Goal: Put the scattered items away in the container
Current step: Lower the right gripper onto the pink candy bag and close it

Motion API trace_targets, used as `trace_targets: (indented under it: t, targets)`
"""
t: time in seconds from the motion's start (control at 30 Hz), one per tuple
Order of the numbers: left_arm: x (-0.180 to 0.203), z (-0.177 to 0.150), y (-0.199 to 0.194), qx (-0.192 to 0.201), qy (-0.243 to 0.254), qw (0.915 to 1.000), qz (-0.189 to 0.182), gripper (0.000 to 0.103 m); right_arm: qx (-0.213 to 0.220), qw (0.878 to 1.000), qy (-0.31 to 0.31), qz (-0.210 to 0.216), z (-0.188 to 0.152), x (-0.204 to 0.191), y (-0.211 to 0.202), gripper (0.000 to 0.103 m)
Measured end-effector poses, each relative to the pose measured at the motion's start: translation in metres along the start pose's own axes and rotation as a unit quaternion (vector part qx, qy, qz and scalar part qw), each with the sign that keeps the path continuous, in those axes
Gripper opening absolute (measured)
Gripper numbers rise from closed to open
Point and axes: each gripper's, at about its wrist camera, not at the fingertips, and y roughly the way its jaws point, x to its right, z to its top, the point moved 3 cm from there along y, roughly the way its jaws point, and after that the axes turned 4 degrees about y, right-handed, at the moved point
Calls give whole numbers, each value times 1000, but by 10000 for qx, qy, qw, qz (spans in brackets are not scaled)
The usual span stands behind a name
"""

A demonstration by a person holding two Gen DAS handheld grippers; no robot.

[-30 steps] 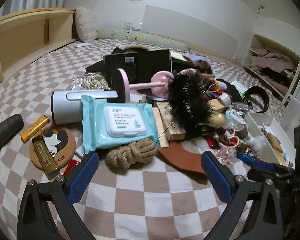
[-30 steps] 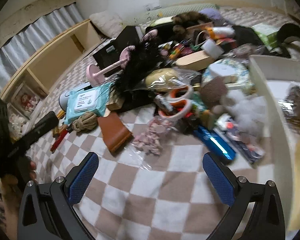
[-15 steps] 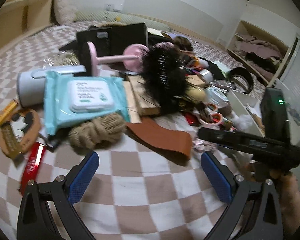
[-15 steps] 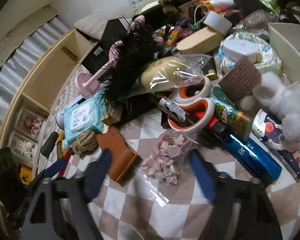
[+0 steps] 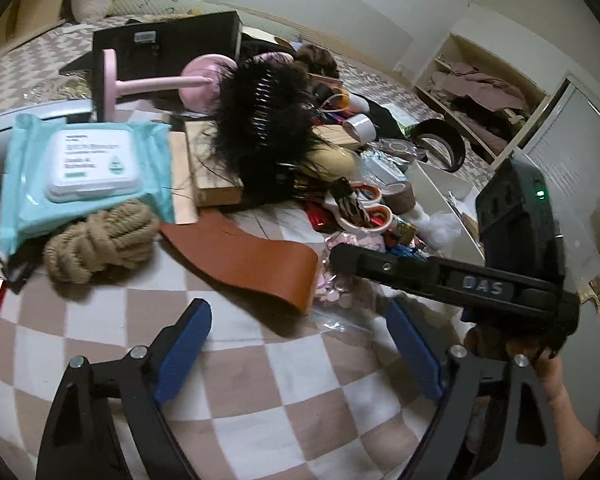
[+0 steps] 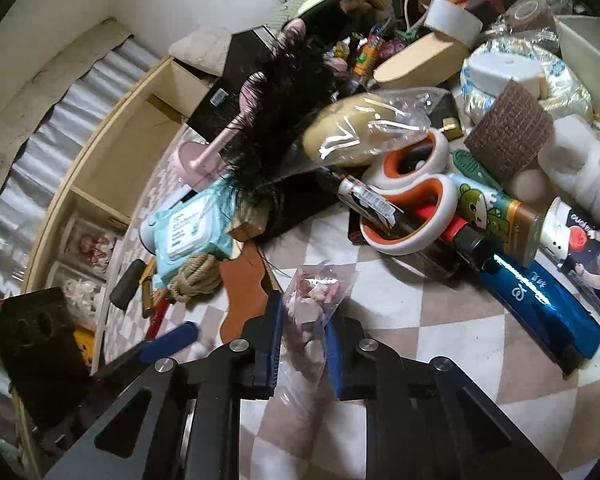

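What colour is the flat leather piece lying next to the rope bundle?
Reddish brown. The leather piece shows best in the left wrist view, just right of the rope bundle.

Checkered bedspread (image 5: 236, 380), wooden shelf (image 6: 140, 128), curtain (image 6: 40, 152)

Bag of pink pieces (image 6: 312, 300): clear plastic, crumpled, upright between blue pads at 6 o'clock on the checked cover
Brown leather piece (image 5: 244, 256): flat, curved, at 9 o'clock of bag
White container (image 6: 584, 48): open, at 2 o'clock, beyond the pile
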Motion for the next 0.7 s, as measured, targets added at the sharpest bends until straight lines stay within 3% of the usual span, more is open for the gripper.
trace_targets:
  t: [0.17,0.47,0.53,0.7]
  targets:
    - [-1,1,13,-105,-8,9998,150,78,115,9998,-101,-96,4,-1,-8,20]
    - [2,-2,13,-91,106,9995,285,78,328,9978,-463,-354,28,-5,0,20]
    - [-2,-2,10,-62,41,9994,330,78,253,9979,-511,-292,31,-6,7,20]
    - [-15,-4,2,-72,-68,9982,593,80,-92,9985,-205,497,26,-6,13,20]
